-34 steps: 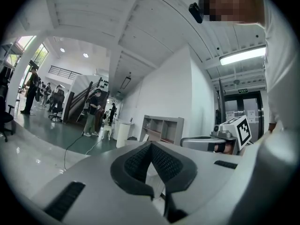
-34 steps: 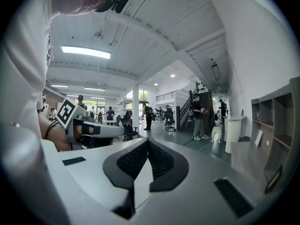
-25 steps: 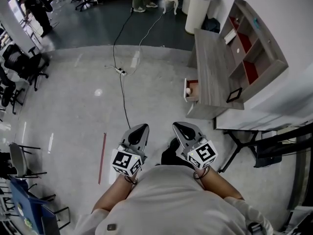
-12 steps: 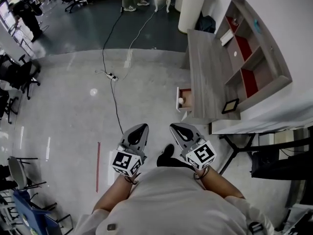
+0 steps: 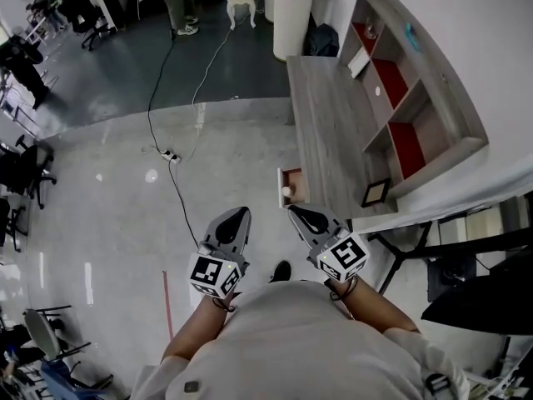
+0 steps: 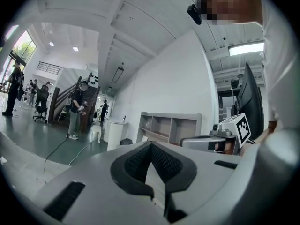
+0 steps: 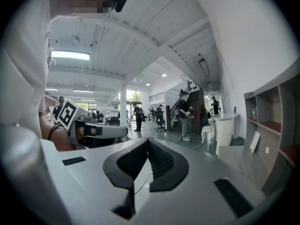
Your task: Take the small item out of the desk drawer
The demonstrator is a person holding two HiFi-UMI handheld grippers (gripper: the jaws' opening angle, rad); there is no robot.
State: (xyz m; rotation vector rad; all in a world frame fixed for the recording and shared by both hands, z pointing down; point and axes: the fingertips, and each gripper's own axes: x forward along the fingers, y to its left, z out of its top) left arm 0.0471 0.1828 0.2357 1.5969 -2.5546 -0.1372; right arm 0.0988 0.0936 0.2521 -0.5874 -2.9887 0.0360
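Observation:
A grey wooden desk (image 5: 329,132) stands against the right wall. Its small drawer (image 5: 291,187) is pulled out at the near left corner. Inside lies a small pale round item (image 5: 286,192). My left gripper (image 5: 239,217) is held near my body, shut and empty, well short of the drawer. To its right, my right gripper (image 5: 299,213) is also shut and empty, its tip just below the drawer in the head view. In the left gripper view the left gripper (image 6: 149,146) points level toward the desk (image 6: 199,140). Seen through the right gripper view, the right gripper (image 7: 148,142) has the desk (image 7: 243,158) at the right.
A shelf unit (image 5: 408,82) with red backs sits on the desk, a small picture frame (image 5: 375,193) at its near end. A black cable and power strip (image 5: 169,156) cross the floor. A white bin (image 5: 293,11) stands beyond the desk. A dark stand (image 5: 433,252) is at right.
The view has shifted toward the desk: the drawer and desk now lie closer to my grippers and further left in the head view. Both grippers stay shut, held the same way.

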